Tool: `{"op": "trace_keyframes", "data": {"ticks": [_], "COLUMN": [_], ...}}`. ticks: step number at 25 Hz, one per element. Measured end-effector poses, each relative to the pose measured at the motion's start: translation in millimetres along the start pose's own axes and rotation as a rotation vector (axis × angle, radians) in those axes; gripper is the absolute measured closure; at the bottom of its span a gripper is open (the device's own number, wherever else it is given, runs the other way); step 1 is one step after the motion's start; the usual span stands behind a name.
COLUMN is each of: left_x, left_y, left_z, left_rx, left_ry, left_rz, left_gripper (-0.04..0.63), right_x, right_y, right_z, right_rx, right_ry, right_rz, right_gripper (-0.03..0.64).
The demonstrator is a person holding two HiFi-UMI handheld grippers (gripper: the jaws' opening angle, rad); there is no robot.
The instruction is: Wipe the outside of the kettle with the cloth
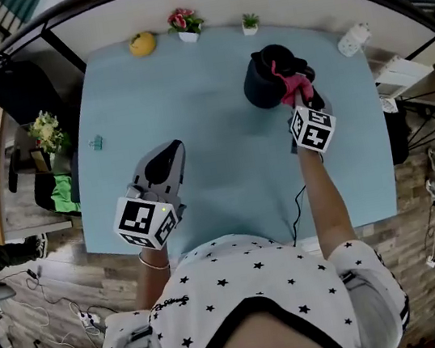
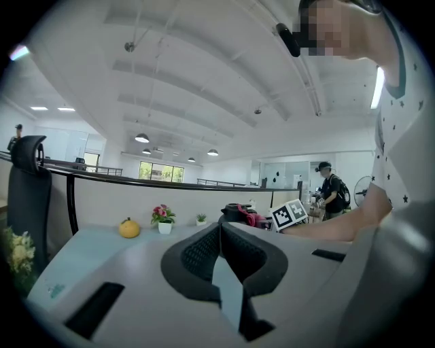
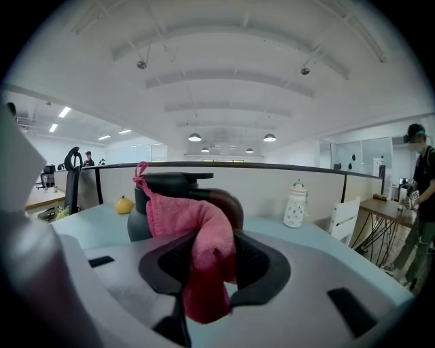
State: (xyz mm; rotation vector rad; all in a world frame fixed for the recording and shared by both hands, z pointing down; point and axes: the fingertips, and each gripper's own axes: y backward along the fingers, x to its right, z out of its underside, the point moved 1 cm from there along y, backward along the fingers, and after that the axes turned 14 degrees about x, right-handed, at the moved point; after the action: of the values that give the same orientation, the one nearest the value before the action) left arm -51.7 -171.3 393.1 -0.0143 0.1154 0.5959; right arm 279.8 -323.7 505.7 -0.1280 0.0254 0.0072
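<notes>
A dark kettle (image 1: 266,78) stands on the pale blue table (image 1: 202,130) at the back right; it also shows in the right gripper view as the kettle (image 3: 163,194) with a brown handle. My right gripper (image 1: 301,98) is shut on a pink cloth (image 1: 294,86), which lies against the kettle's right side near the handle. The pink cloth (image 3: 200,251) hangs out between the jaws. My left gripper (image 1: 167,154) is shut and empty, held over the table's front left, well apart from the kettle (image 2: 238,212).
At the table's far edge sit a yellow fruit-like ornament (image 1: 142,43), a pot of pink flowers (image 1: 186,23) and a small green plant (image 1: 250,22). A white lantern-like jar (image 1: 354,39) stands far right. A small clip (image 1: 97,142) lies left. A black cable (image 1: 297,210) trails over the front edge.
</notes>
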Motion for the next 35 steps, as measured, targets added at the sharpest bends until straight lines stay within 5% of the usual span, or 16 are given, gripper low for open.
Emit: {"op": "trace_keyframes", "data": {"ticks": [8, 20, 27, 35], "left_x": [2, -4, -23, -28], "left_y": [6, 15, 29, 33], "left_z": [0, 0, -1, 2], "left_rx": [0.003, 0.008, 0.007, -0.009], "left_ry": [0.001, -0.002, -0.004, -0.004], "left_rz": [-0.010, -0.054, -0.116, -0.131], "left_gripper": [0.565, 0.565, 0.565, 0.565], "right_x": [-17, -142, -174, -159], "right_y": [33, 36, 3, -8], "right_z": [-5, 13, 37, 50], "right_rx": [0.046, 0.004, -0.064, -0.104], "right_ry": [-0.045, -0.081, -0.052, -0.081], "right_rz": [-0.046, -0.328, -0.302, -0.225], "right_gripper": [0.480, 0.481, 0.482, 0.482]}}
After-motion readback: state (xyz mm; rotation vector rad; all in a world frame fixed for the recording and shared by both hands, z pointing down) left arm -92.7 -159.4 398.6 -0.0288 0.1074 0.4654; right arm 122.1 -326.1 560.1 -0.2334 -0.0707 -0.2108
